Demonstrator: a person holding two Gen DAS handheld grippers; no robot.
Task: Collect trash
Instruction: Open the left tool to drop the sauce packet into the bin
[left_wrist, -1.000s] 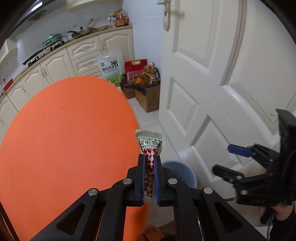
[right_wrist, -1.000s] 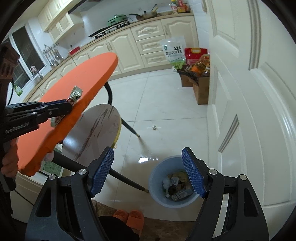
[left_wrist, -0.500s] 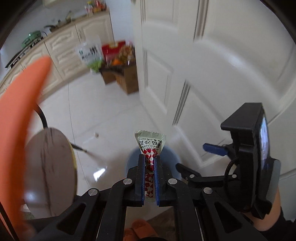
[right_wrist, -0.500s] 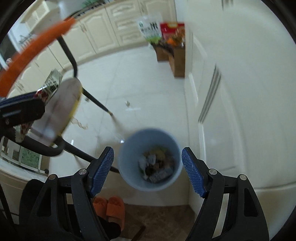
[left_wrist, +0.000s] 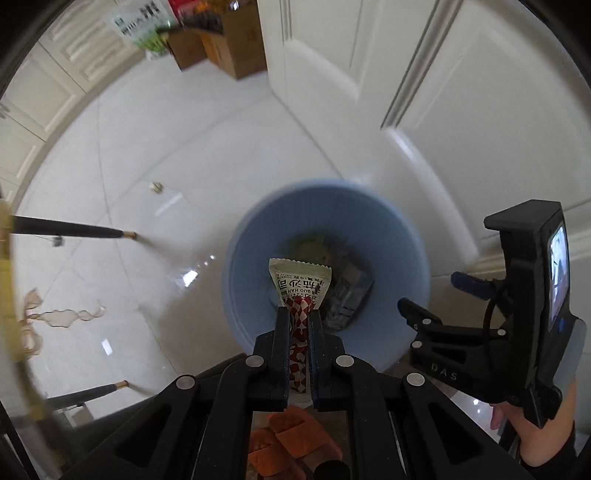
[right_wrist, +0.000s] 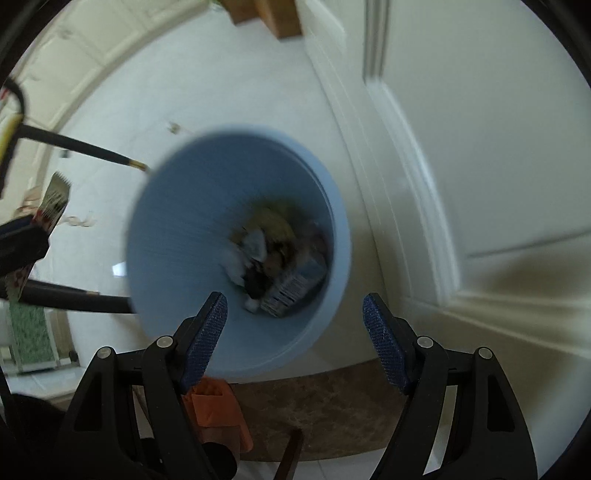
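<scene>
item 1, left gripper (left_wrist: 299, 314): my jaws were clamped on a sauce packet (left_wrist: 300, 284), pinching its lower half; the upper half stood free above the fingertips. from the left wrist view the packet lined up over the mouth of the blue bin (left_wrist: 251, 236); from the right wrist view the same packet (right_wrist: 55, 199) sat to the left of the bin's rim (right_wrist: 332, 206), so i could not tell whether it was truly above the opening.

item 2, right gripper (right_wrist: 295, 325): jaws spread wide, holding nothing, pointed down into the bin.

step in hand, as i judged it: carrying 1 piece of trash to the bin, drop not yet made. the next move called for centring the packet over the opening, then opening the left jaws so it fell clear of the rim.

materials and shapes:
- packet: thin flexible foil or plastic film, flat, serrated top edge, pale upper panel with printed characters, red and white diamond pattern below. light and limp; it might cling to a pad on release.
- bin: smooth plastic, round, tapering to the base, faintly ribbed inside; wrappers and scraps (right_wrist: 273, 258) lay at the bottom, blurred.
- pads (right_wrist: 207, 339): blue, knurled.
- floor (left_wrist: 147, 147): glossy white tile.
- door (left_wrist: 461, 92): white, panelled.
- orange slippers (left_wrist: 291, 443) below the grippers.
</scene>
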